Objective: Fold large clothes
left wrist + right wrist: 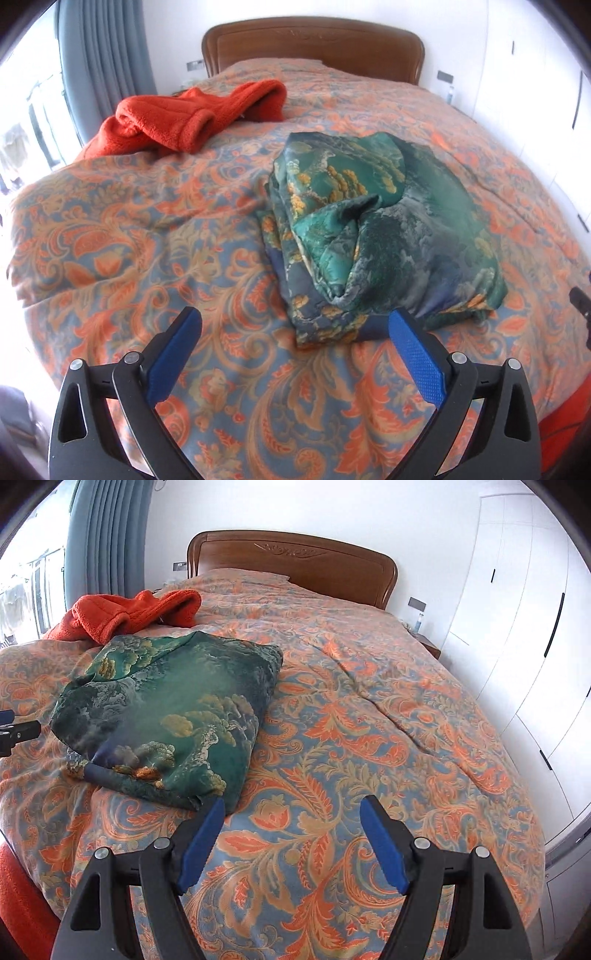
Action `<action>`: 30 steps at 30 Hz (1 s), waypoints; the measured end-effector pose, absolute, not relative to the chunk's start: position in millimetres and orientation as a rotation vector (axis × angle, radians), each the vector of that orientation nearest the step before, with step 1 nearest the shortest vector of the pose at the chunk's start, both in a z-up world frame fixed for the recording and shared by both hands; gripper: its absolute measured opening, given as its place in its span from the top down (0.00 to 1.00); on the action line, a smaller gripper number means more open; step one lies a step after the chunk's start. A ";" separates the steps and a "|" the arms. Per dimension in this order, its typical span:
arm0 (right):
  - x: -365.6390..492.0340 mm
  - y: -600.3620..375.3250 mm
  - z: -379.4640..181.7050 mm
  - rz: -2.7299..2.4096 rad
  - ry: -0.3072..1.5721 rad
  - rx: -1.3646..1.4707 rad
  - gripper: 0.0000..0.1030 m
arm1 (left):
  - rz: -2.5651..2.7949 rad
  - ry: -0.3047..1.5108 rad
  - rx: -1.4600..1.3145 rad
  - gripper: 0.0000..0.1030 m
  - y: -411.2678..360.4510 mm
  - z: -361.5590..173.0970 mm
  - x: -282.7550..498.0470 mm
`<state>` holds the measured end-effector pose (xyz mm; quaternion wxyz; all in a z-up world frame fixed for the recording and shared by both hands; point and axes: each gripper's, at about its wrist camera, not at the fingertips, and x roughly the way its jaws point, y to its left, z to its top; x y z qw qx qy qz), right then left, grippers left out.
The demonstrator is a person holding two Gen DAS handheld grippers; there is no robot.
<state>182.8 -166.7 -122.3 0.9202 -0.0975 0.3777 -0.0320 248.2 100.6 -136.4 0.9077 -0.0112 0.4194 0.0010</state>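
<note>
A green patterned garment [373, 236] lies folded in a thick bundle on the bed; it also shows in the right wrist view [166, 716]. An orange fleece garment [192, 114] lies crumpled near the bed's far left, also seen in the right wrist view [129, 616]. My left gripper [295, 325] is open and empty, just in front of the green bundle's near edge. My right gripper [291, 808] is open and empty, to the right of the bundle's near corner.
The bed has an orange and blue paisley cover [369, 738] and a wooden headboard [295, 565]. Grey curtains [103, 539] hang at the left by a window. White wardrobe doors [524, 627] stand at the right. A nightstand [428, 646] sits by the headboard.
</note>
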 end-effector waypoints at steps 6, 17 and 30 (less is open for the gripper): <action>181.4 -166.4 -109.8 -0.075 0.751 -0.213 0.24 | -0.032 0.856 -0.085 0.02 105.8 -139.1 243.2; 179.9 -161.8 -103.1 -0.104 0.739 -0.252 0.22 | -0.080 0.916 -0.108 0.01 112.7 -142.6 235.1; 183.8 -169.1 -110.6 0.075 0.792 -0.168 0.19 | -0.117 0.912 -0.164 0.02 131.5 -140.4 245.5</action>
